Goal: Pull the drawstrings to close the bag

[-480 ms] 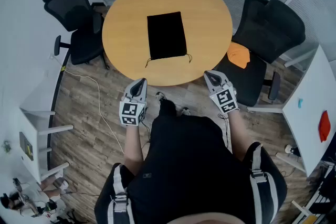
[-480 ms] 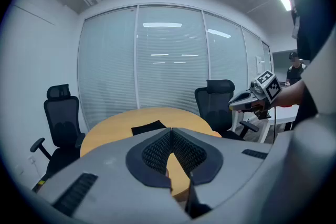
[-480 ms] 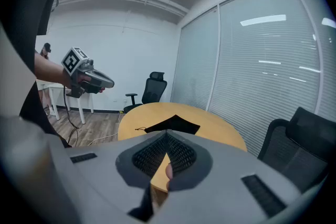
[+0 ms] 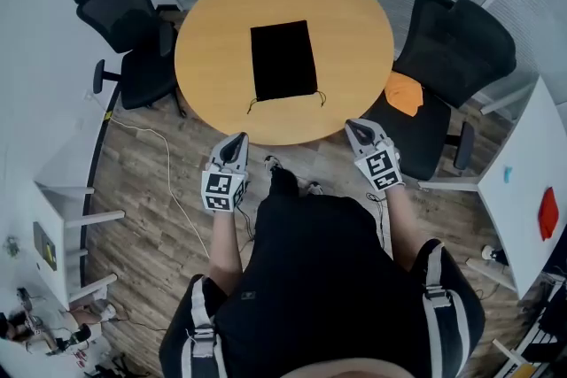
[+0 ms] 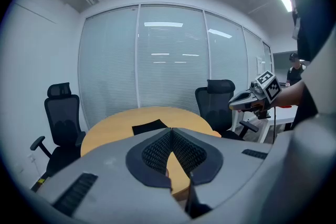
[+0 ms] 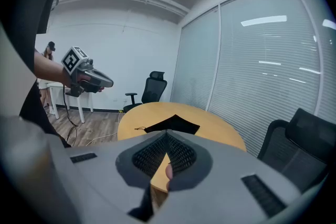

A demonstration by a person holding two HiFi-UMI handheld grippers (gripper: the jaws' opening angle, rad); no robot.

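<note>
Nothing had moved since the earlier frame: left claw (image 4: 240, 139) and right claw (image 4: 353, 126) waited clenched, tips together, holding nothing.
Black bag (image 4: 283, 60) lay flat mid-table (image 4: 213, 31), well ahead of both claws, its long axis running away from the person and its drawstrings (image 4: 252, 107) trailing off the near edge. Each claw sat just off the table's near rim, facing its own side's cord, neither clearly nearer.

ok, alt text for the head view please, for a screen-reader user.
A black drawstring bag lies flat in the middle of a round wooden table, drawstrings at its near edge. The left gripper and right gripper, both shut and empty, are held short of the table's near rim. Black office chairs stand either side.
</note>
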